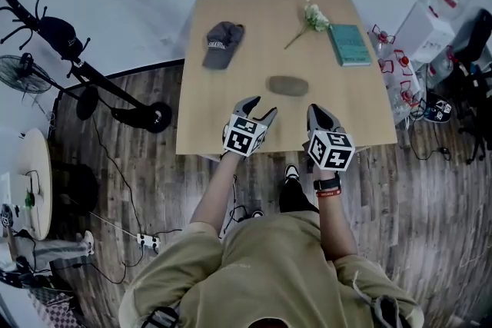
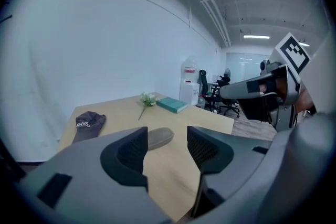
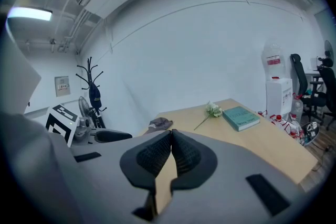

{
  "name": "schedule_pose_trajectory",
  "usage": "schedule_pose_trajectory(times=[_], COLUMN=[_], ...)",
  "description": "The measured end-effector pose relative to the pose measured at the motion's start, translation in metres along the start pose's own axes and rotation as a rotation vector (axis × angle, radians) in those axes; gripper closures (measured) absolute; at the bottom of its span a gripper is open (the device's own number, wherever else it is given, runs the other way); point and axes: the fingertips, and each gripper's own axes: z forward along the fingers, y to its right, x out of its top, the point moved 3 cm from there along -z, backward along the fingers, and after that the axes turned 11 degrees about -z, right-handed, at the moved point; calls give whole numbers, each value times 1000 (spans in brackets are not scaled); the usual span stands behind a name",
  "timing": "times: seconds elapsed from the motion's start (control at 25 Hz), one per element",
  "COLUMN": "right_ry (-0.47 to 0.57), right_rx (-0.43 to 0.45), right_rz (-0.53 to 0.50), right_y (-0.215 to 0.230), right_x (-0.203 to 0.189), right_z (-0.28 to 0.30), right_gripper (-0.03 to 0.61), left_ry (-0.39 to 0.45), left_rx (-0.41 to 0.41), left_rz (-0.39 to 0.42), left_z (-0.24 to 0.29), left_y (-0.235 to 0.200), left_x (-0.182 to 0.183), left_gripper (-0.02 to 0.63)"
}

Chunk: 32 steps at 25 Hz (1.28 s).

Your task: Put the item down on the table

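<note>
**A:** What do we lose sight of here?

**B:** In the left gripper view, our own grey jaws cover the near part of the wooden table (image 1: 207, 111). The left-hand jaw cuts off one end of the oblong item (image 1: 288, 85). In the right gripper view the closed jaws hide it altogether. We can't read the cover of the teal book (image 1: 348, 44). The print on the dark cap (image 1: 223, 44) is too small for us as well.

**A:** And the item itself?

**B:** It is grey-brown and oblong with rounded ends. It lies flat near the middle of the table, with its long side across the frame. We can't tell what it is made of. In the head view the cap sits to its upper left and the book to its upper right, both well apart from it.

**A:** How do our grippers stand?

**B:** Both are just below the item in the head view, and neither touches it. The left gripper (image 1: 263, 108) has its jaws moderately apart with nothing between the pads. The item shows beyond the gap. The right gripper (image 1: 317, 111) has its jaws pressed together on nothing.

**A:** Anything smaller?

**B:** A pale flower sprig (image 1: 311, 19) lies beside the book.
</note>
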Motion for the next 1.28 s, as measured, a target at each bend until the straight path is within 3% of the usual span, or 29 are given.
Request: schedule_pose_trajectory(times=[0.52,0.88,1.28], right_ry=[60,122,120], right_rx=[-38,-53,-61], right_rz=[-46,-46,-74], right_y=[-33,-46,-50], right_x=[4,4,0], right_z=[-50,-78,-83], right_gripper=[568,568,568], left_ry=[236,334,380], left_rx=[91,108,109], left_rz=[-97,-109,-128], left_z=[-100,-135,-147], left_y=[23,36,37], left_x=[14,10,12], left_gripper=[479,548,589])
